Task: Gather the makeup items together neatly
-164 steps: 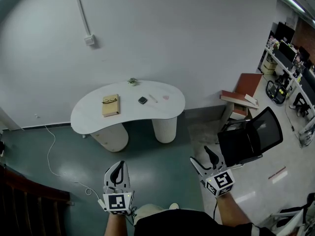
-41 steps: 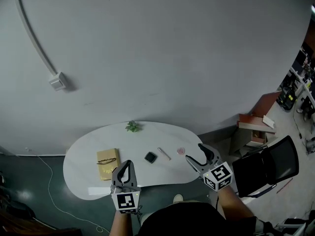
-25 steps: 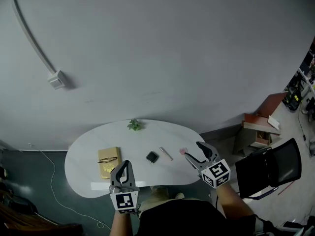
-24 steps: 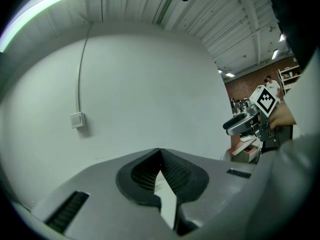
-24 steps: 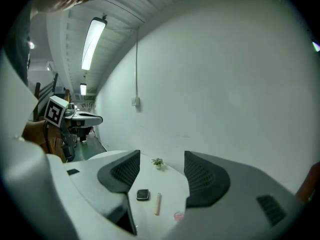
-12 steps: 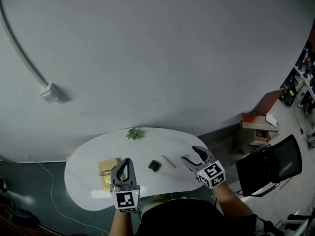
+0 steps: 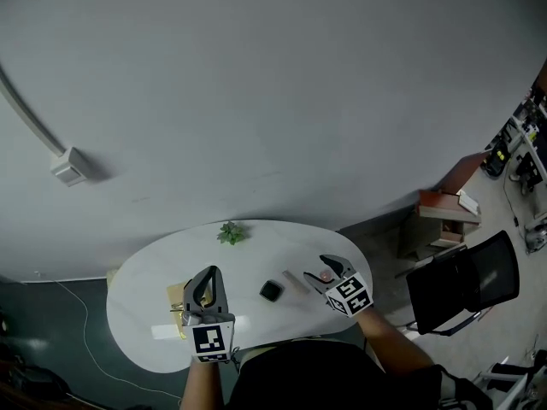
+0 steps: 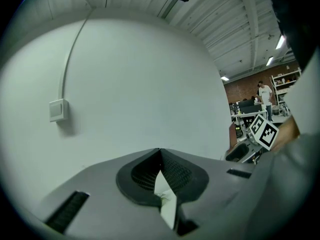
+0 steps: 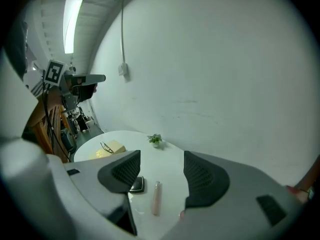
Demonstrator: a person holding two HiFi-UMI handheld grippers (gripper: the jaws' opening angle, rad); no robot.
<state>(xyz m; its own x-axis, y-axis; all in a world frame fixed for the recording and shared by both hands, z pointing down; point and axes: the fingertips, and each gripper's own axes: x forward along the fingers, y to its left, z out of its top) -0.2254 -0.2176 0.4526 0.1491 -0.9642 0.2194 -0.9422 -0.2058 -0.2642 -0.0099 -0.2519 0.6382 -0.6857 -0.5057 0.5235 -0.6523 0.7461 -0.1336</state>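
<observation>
White and kidney-shaped, the bench (image 7: pixel 256 250) carried the makeup near its right end: a black square compact (image 7: pixel 271 291), a slim pale-pink tube (image 7: pixel 297 281) just right of it and apart from it, and a small round pink item (image 7: pixel 325 276) further right. The right claw (image 7: pixel 318 274) hung over that end with its jaws wide apart and nothing held; in the head view the round pink item showed between them, though whether either jaw touched it could not be told. The left claw (image 8: pixel 160 156) was pressed together and empty, poised above a tan book (image 7: pixel 177 295) with spectacles on it at the bench's left part. A small green potted plant (image 7: pixel 229 232) stood at the far edge. The step in hand looked like the first reach, with all 3 items spread in a loose row. The next move probably called for lowering the right claw squarely over the round item, pinching gently since it seemed small, and carrying it beside the compact. No brand, label or lettering could be read; the cubes bore only black-and-white square markers.
</observation>
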